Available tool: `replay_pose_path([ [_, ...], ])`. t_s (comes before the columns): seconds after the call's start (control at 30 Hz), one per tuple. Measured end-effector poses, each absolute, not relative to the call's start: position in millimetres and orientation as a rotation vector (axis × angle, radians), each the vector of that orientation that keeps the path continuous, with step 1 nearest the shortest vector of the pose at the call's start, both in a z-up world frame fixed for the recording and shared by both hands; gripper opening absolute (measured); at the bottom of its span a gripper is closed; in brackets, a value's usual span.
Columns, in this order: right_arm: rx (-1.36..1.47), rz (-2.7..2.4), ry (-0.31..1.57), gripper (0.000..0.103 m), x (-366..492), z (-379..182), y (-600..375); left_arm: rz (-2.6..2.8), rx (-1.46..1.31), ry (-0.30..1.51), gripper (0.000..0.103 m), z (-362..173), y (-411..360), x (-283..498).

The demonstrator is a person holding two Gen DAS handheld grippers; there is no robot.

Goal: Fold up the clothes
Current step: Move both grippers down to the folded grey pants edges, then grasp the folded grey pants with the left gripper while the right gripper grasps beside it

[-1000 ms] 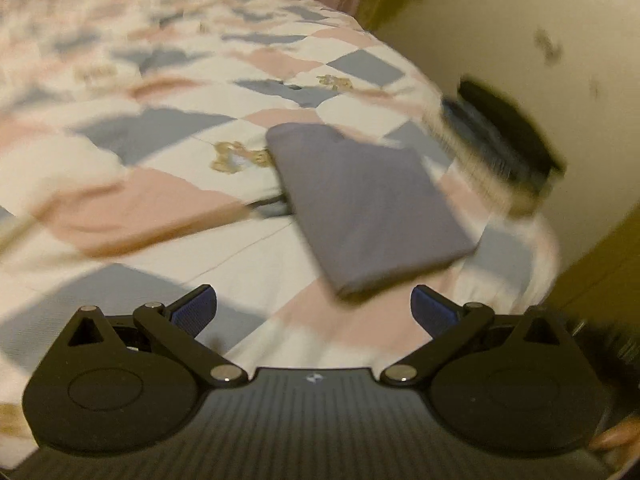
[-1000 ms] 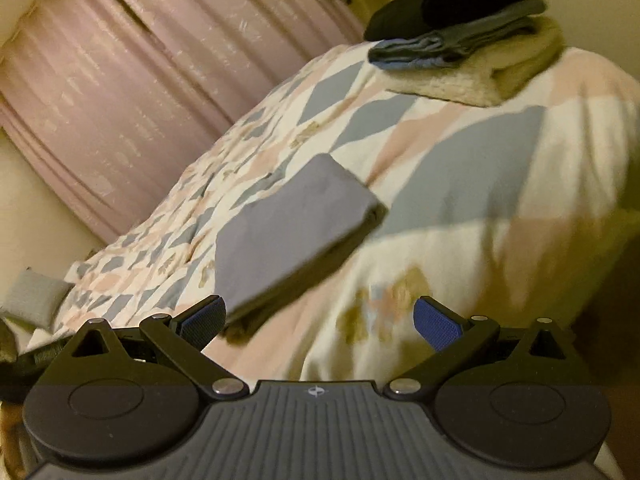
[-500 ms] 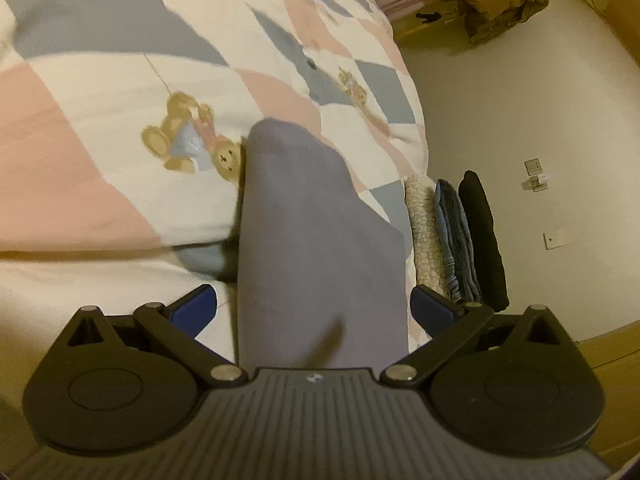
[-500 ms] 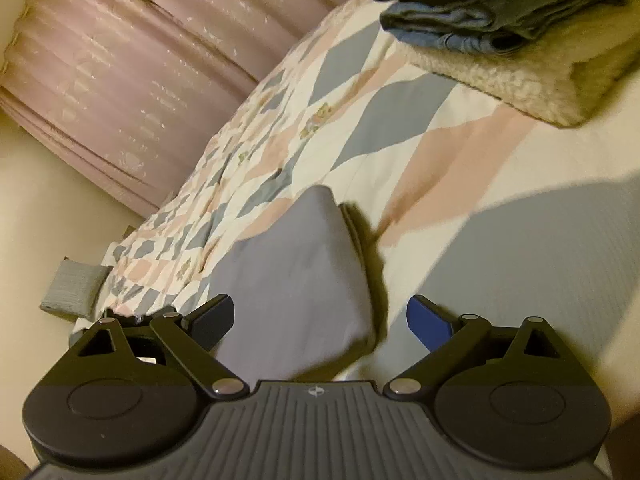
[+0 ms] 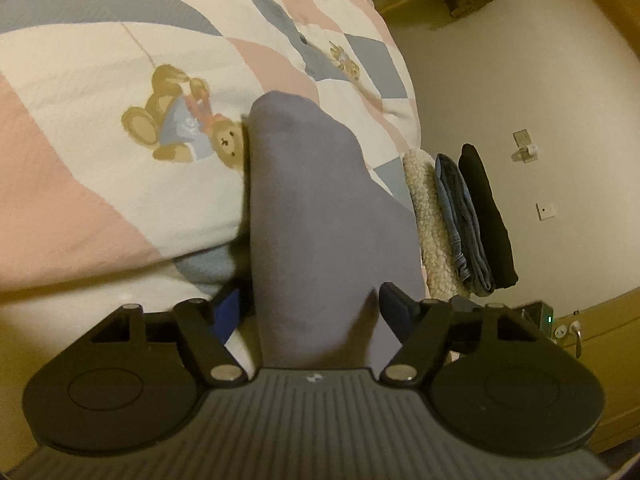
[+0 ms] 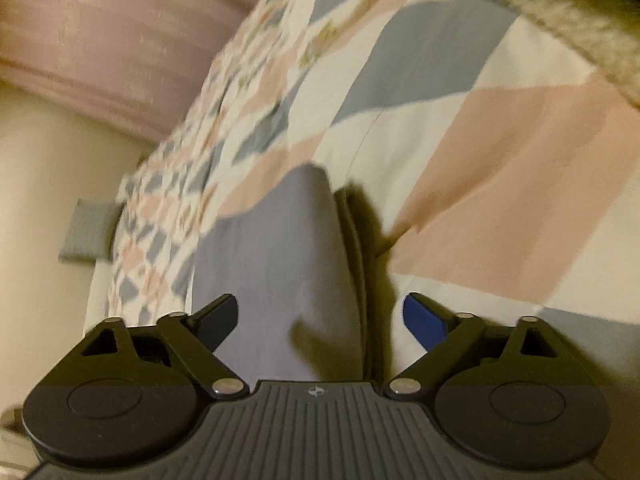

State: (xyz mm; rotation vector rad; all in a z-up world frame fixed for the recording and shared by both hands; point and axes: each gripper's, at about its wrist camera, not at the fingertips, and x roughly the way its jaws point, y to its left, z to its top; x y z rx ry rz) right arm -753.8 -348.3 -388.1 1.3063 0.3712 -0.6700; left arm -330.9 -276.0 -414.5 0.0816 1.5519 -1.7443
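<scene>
Patchwork quilt (image 5: 100, 208) covers the bed where the folded grey garment (image 5: 320, 220) lies, straddled by the spread left hand-held gripper (image 5: 310, 308) and spread right hand-held gripper (image 6: 320, 320), which should pinch all layers together before lifting toward the folded stack (image 5: 460, 220).

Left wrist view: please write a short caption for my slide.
Open left tool straddles a folded grey garment on a patchwork quilt, beside a stack of folded clothes.

Two wrist fisheyes low and close over the bed (image 5: 100, 208) — opposite ends, both on the folded grey garment (image 5: 320, 220).
</scene>
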Motion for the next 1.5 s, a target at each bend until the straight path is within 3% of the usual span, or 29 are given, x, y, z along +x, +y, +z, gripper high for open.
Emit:
replay_pose_path([
  [0.27,1.348,-0.541,0.439,0.074,-729.3,-416.8,-370.4,-1.762,0.102,1.566,0.062,-418.8,-283.5,-328.8],
  [0.33,1.339,-0.499,0.44,0.066,-719.6,-423.2,-375.3,-1.773,0.102,1.584,0.057,-422.1,-288.9,-328.7],
  [0.37,1.332,-0.481,0.442,0.063,-714.7,-426.4,-377.7,-1.779,0.098,1.597,0.049,-424.2,-292.0,-328.7],
  [0.43,1.326,-0.446,0.437,0.04,-709.8,-431.2,-381.0,-1.785,0.103,1.627,0.043,-428.6,-298.3,-328.6],
  [0.5,1.34,-0.408,0.415,0.034,-711.6,-435.2,-382.0,-1.785,0.123,1.636,0.04,-428.1,-301.4,-329.0],
  [0.67,1.392,-0.475,0.399,0.032,-719.5,-420.0,-369.4,-1.762,0.228,1.613,0.028,-402.2,-304.2,-338.9],
  [0.8,1.461,-0.53,0.4,0.031,-723.7,-381.2,-354.8,-1.769,0.364,1.57,0.026,-347.7,-308.2,-354.9],
  [1.17,1.472,-0.723,0.318,0.032,-814.3,-188.2,-321.8,-1.935,0.379,1.634,0.027,-185.6,-328.5,-439.5],
  [1.5,1.351,-0.717,0.428,0.032,-986.1,-128.3,-429.1,-1.915,0.162,1.619,0.027,-173.2,-386.7,-622.1],
])
